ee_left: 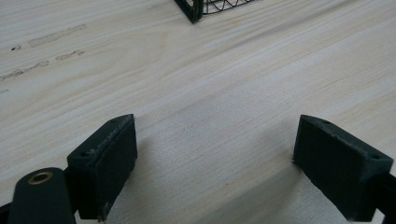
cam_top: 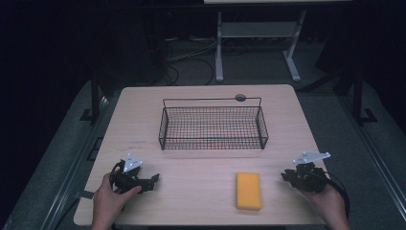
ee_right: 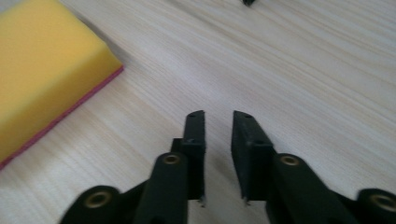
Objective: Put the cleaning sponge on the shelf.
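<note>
A yellow sponge (cam_top: 248,190) with a pink underside lies flat near the table's front edge, right of centre. My right gripper (cam_top: 287,175) rests to its right, a short way off; in the right gripper view the sponge (ee_right: 42,70) is at the upper left and the jaws (ee_right: 218,114) stand almost together with nothing between them. My left gripper (cam_top: 153,180) sits at the front left, jaws wide apart over bare wood (ee_left: 215,135). A black wire basket (cam_top: 213,143) stands empty at the table's middle; its corner (ee_left: 193,9) shows in the left gripper view.
The light wooden table (cam_top: 201,165) has a small round grey port (cam_top: 240,97) behind the basket. Dark floor with cables and a white desk frame (cam_top: 219,48) lies beyond the far edge. A hand holds each gripper at the front edge.
</note>
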A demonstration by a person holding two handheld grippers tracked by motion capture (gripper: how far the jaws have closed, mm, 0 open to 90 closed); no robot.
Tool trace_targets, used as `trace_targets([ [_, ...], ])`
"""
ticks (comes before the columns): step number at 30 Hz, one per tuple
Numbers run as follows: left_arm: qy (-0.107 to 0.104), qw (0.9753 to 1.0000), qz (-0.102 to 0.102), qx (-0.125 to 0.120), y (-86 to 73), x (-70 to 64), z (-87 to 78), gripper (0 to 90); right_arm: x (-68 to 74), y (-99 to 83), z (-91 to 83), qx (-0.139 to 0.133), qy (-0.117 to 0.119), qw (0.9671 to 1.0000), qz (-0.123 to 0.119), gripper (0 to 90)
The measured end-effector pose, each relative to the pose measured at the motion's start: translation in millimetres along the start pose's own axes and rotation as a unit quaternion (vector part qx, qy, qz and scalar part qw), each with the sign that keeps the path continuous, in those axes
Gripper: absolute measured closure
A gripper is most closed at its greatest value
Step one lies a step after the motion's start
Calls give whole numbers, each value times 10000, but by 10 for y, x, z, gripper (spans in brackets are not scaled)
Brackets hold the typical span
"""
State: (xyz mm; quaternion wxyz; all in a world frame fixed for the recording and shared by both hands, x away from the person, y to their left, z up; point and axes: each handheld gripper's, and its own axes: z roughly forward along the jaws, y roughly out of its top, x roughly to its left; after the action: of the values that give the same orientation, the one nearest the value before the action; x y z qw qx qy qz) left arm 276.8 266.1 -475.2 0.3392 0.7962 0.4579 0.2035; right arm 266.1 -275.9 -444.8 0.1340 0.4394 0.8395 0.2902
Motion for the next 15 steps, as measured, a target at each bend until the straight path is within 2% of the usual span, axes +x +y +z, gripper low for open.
trace_targets([
  [5, 0, 10000, 0, 0, 0, 0, 0, 126, 14, 42, -25, 94, 143, 9998, -54, 894],
  [8, 0, 10000, -2, -3, 0, 0, 0, 127, 21, 63, -22, 172, 217, 9996, -33, 897],
  [11, 0, 10000, -1, 0, 0, 0, 0, 127, 24, 90, -25, 229, 243, 9994, -114, 897],
  [15, 0, 10000, -1, 0, 0, 0, 0, 127, 42, 122, -30, 296, 300, 9991, -63, 896],
])
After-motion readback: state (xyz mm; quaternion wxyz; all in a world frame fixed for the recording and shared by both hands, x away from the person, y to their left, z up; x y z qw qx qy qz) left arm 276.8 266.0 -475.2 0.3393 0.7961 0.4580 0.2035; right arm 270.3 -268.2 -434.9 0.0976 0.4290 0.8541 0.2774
